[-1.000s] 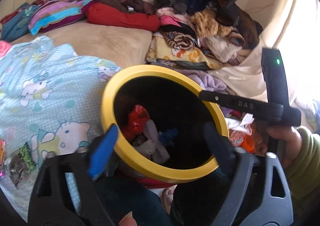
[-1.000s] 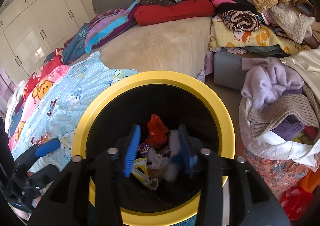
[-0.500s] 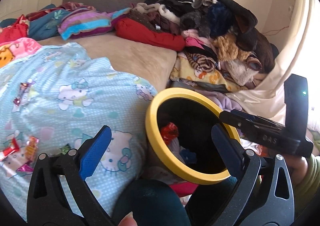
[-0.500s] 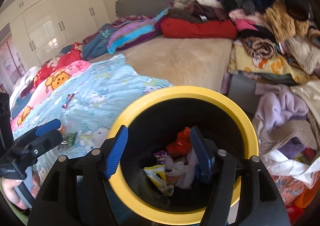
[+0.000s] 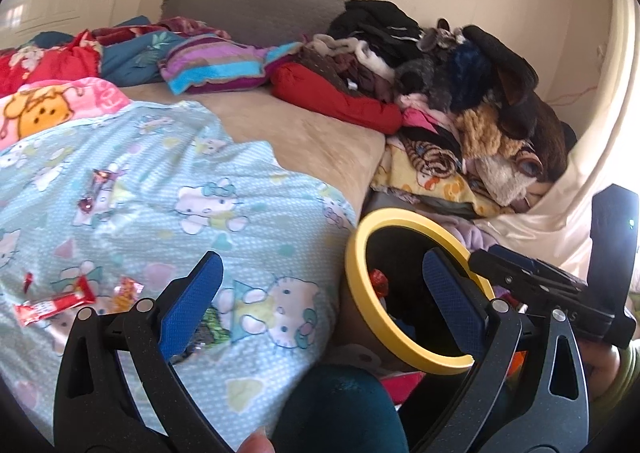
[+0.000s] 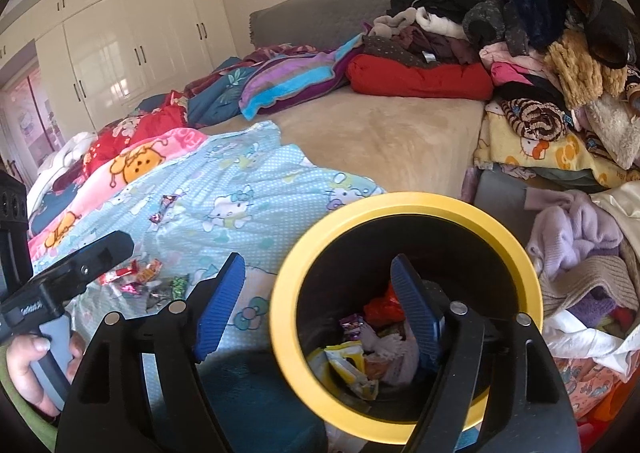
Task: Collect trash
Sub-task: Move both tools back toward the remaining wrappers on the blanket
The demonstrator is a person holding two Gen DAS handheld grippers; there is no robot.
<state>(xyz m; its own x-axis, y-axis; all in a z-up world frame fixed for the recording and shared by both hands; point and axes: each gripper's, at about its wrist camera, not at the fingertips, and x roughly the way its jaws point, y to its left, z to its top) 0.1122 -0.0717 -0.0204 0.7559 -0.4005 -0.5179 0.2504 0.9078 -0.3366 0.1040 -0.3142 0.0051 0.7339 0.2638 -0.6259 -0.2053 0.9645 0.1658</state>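
Note:
A black bin with a yellow rim stands beside the bed, with wrappers and tissue inside. Several candy wrappers lie on the light blue cartoon-cat blanket: a red bar wrapper, an orange one, a green one, and a cluster in the right wrist view. My left gripper is open and empty, above the blanket's edge and the bin. My right gripper is open and empty, straddling the bin's left rim.
A big pile of clothes and plush items covers the bed's far right. Folded blankets lie by the grey headboard. White wardrobes stand on the left. More clothes lie right of the bin.
Both grippers have pulled back and swung left from over the bin toward the blanket. The right gripper's jaws have opened wider. The wrappers on the blanket have come into view.

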